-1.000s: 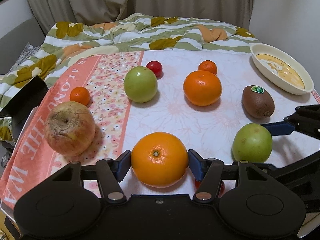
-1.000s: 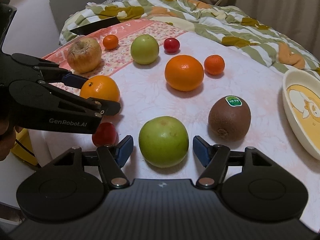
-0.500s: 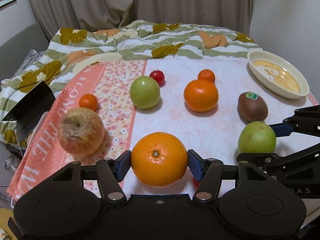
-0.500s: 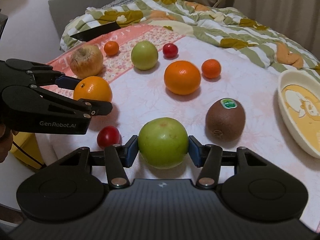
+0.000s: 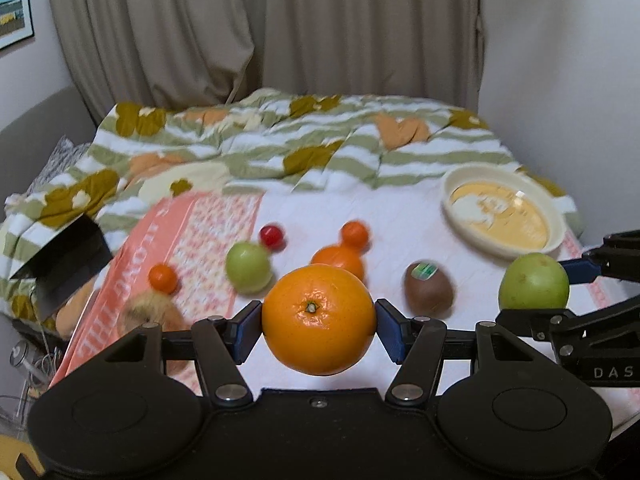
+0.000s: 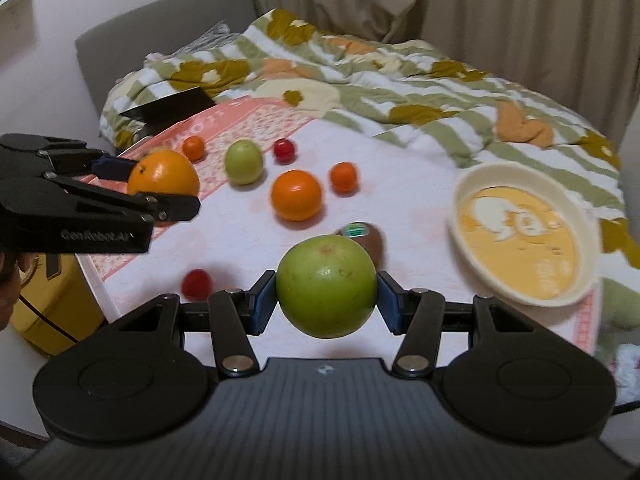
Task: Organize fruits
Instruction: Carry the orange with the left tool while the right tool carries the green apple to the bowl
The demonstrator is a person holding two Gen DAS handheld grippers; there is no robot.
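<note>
My left gripper (image 5: 319,330) is shut on a big orange (image 5: 319,319) and holds it above the table; it also shows in the right wrist view (image 6: 163,174). My right gripper (image 6: 326,300) is shut on a green apple (image 6: 326,285), lifted off the table; the apple shows at the right of the left wrist view (image 5: 534,283). A cream oval dish (image 6: 524,236) stands at the right. On the table lie a second orange (image 6: 296,196), a kiwi (image 5: 429,290), a second green apple (image 6: 244,161), two small tangerines, two red tomatoes and a wrinkled apple (image 5: 148,312).
The table carries a white cloth (image 6: 400,184) and a pink flowered cloth (image 5: 192,248) at the left. A striped quilt (image 5: 304,144) lies behind on a bed, curtains beyond. A black box (image 5: 64,260) sits at the left edge. A yellow bin (image 6: 52,300) stands below.
My right gripper closed on the green apple. Both grippers rose with their fruit, and the table now lies lower and farther in both views.
</note>
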